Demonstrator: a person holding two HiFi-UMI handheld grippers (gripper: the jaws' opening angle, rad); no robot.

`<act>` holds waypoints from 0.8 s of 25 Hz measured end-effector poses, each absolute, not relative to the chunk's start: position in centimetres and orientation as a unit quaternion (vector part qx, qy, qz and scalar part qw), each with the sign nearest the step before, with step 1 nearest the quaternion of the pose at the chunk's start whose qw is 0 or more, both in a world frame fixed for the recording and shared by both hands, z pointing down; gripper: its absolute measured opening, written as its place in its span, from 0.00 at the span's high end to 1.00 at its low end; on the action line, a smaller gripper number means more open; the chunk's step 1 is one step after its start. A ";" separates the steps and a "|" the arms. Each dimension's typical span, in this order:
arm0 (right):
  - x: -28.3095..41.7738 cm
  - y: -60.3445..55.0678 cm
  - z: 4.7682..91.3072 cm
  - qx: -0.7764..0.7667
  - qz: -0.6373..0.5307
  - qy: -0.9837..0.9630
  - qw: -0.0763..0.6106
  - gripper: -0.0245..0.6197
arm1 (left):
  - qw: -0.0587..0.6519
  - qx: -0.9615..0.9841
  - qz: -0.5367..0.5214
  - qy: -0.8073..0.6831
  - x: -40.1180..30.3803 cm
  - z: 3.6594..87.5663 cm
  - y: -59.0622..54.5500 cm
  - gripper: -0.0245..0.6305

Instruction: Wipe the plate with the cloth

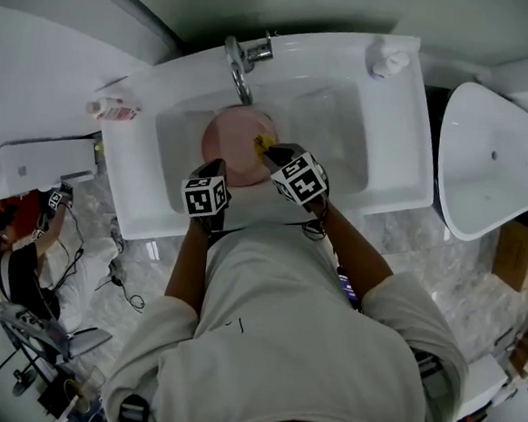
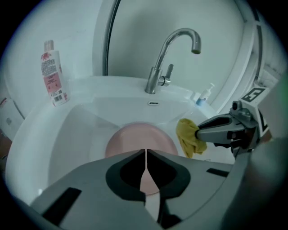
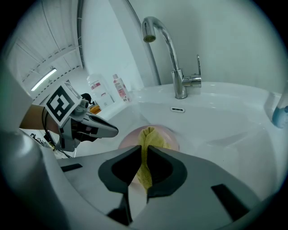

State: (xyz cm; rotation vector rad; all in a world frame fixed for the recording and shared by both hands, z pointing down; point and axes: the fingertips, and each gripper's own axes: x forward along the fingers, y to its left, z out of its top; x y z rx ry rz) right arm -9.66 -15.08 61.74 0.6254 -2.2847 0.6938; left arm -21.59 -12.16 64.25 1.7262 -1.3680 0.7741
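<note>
Head view: pink plate point(image 1: 229, 139) lies flat in the sink point(image 1: 394, 125) basin under the tap point(image 1: 242, 67), w/ both tongs over it. Right tongs point(image 3: 144, 150) are clamped on the yellow cloth point(image 3: 147, 137), which hangs at the plate's right edge, can't tell if it's touching. Left tongs point(image 2: 146, 152) are pressed together on nothing, tips over the near rim. I'd say wiping is barely begun, if at all: cloth's in hand & at the plate, but the whole face is left to rub.

Left gripper point(image 2: 146, 157) jaws together, seemingly empty; right gripper point(image 3: 145, 155) clamped on cloth point(image 2: 189, 137); 2 forearms reaching forward
</note>
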 end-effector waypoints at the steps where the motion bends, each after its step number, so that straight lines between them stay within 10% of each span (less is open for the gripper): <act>1: -9.7 -15.1 61.5 0.246 0.266 -0.873 0.327 0.90 | 0.389 0.689 0.300 -0.533 -21.0 63.7 -12.2 0.92; 20: -11.8 -12.3 52.1 0.479 0.220 -0.820 0.223 0.90 | 0.277 0.814 0.182 -0.477 -23.2 51.6 -12.0 0.92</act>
